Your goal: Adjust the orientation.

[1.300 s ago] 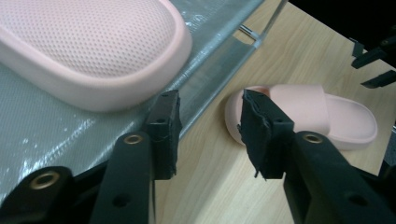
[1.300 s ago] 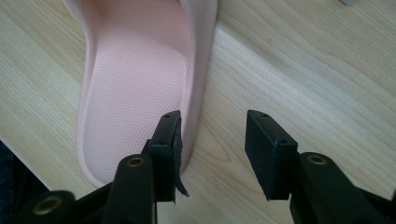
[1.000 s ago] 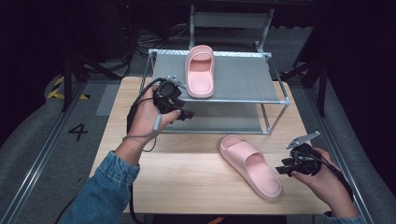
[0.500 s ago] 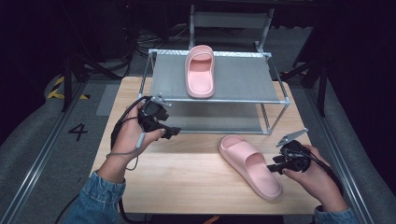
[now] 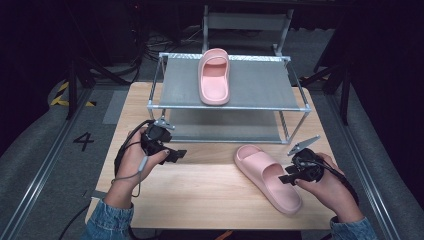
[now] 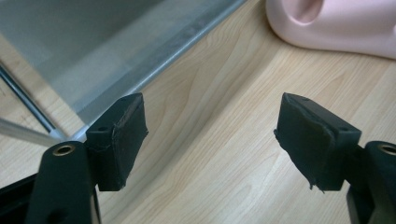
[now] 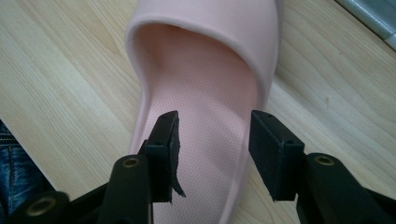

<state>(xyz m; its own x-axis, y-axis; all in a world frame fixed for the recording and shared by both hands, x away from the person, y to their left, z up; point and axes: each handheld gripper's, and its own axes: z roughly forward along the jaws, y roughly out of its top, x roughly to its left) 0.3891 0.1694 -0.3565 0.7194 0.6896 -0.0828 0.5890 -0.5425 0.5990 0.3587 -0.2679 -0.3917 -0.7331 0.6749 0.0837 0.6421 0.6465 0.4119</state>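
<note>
Between right gripper (image 7: 212, 154) fingers (image 7: 163, 154), slipper (image 7: 210, 84) sole, untouched

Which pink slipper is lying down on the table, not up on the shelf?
The slipper on the wooden table, right by the right gripper. The other slipper sits up on the grey rack's top shelf.

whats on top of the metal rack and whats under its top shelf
One pink slipper lies on the top shelf of the metal rack, toe toward the person. Below, a lower grey shelf shows bare along its front; its back part is covered by the top shelf.
</note>
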